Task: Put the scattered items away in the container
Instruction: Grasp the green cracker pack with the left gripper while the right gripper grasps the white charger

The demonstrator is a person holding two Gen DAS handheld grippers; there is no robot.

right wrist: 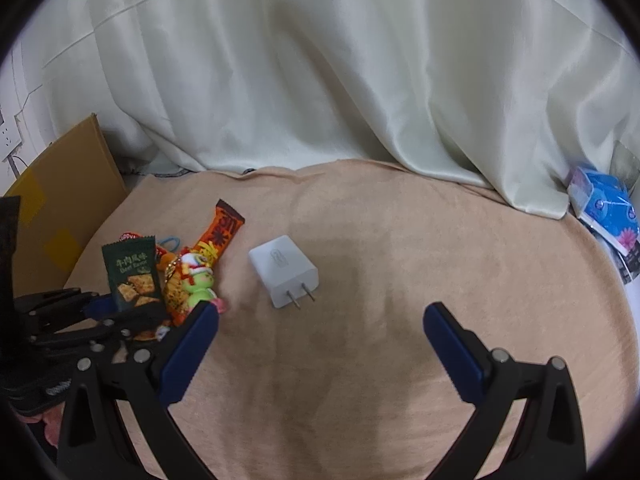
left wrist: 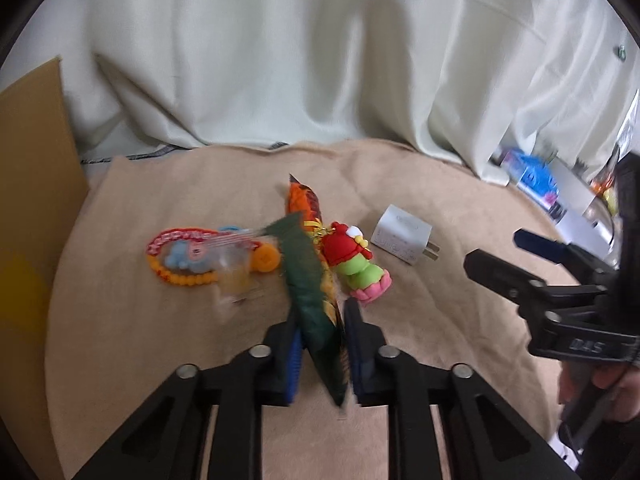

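My left gripper (left wrist: 324,320) is shut on a dark green snack packet (left wrist: 308,280), which stands on edge between the blue pads, lifted a little off the tan cloth (left wrist: 160,360). Beside it lie an orange snack packet (left wrist: 304,200), a red-and-green toy figure (left wrist: 356,264) and a white plug charger (left wrist: 402,238). A beaded ring toy (left wrist: 180,252) and a small clear bag (left wrist: 236,276) lie to the left. My right gripper (right wrist: 322,312) stands open just short of the charger (right wrist: 284,270), nothing between its fingers. The green packet (right wrist: 130,272) shows upright in the left gripper (right wrist: 100,308).
A brown cardboard box (left wrist: 32,200) stands at the cloth's left edge, also the box (right wrist: 68,200) in the right wrist view. A pale curtain (right wrist: 320,80) hangs behind. Blue packets (right wrist: 604,204) and clutter sit at the far right.
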